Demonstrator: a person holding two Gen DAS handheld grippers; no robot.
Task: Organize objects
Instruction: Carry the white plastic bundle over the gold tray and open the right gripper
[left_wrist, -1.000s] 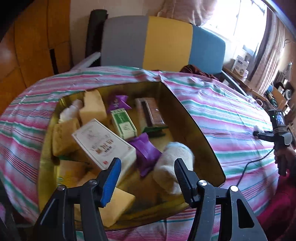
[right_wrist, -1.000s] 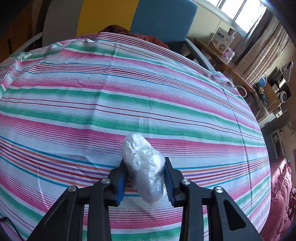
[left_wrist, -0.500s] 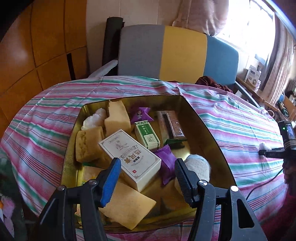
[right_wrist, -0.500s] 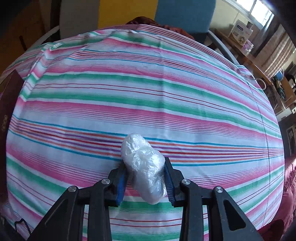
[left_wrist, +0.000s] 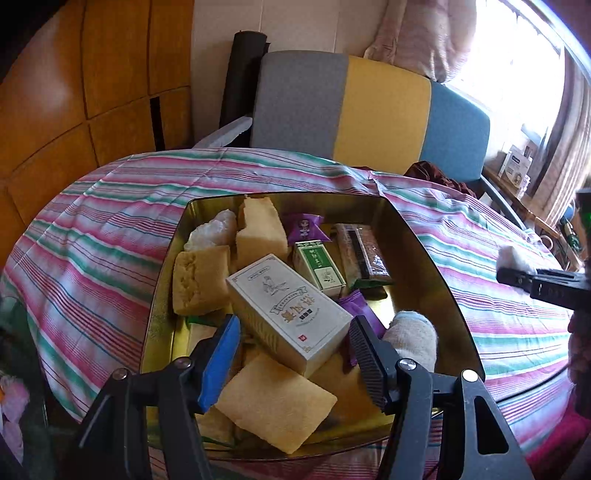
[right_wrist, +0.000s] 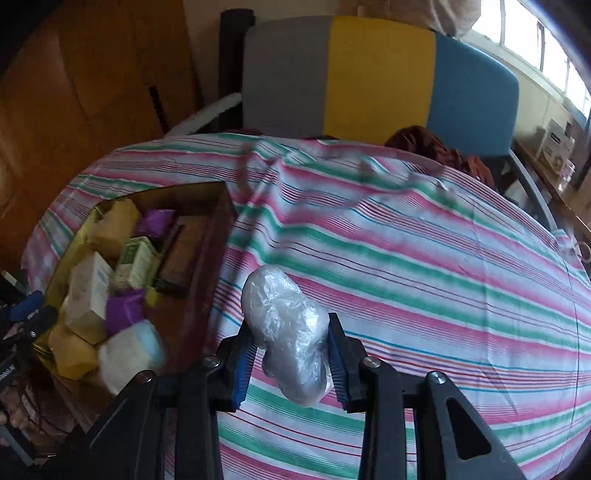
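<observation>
A gold tin (left_wrist: 436, 266) sits on the striped tablecloth (left_wrist: 110, 236). It holds yellow cake pieces (left_wrist: 201, 280), a white box (left_wrist: 288, 306), a green box (left_wrist: 319, 264), purple packets (left_wrist: 304, 227), a brown bar (left_wrist: 364, 254) and a white rolled cloth (left_wrist: 413, 339). My left gripper (left_wrist: 291, 343) hovers open over the tin's near end, gripping nothing. My right gripper (right_wrist: 290, 332) is shut on a clear plastic-wrapped bundle (right_wrist: 284, 325), held above the cloth just right of the tin (right_wrist: 210, 258). In the left wrist view the right gripper (left_wrist: 517, 275) shows at the right edge.
A chair with a grey, yellow and blue back (left_wrist: 369, 103) stands behind the table. Wooden panels (left_wrist: 74, 92) line the left wall. A shelf with boxes (left_wrist: 517, 170) runs along the right by the window. Striped cloth (right_wrist: 443, 277) lies bare right of the tin.
My right gripper has swung left and up with the bundle, and the tin has come into its view. My left gripper shifted a little over the tin, still open.
</observation>
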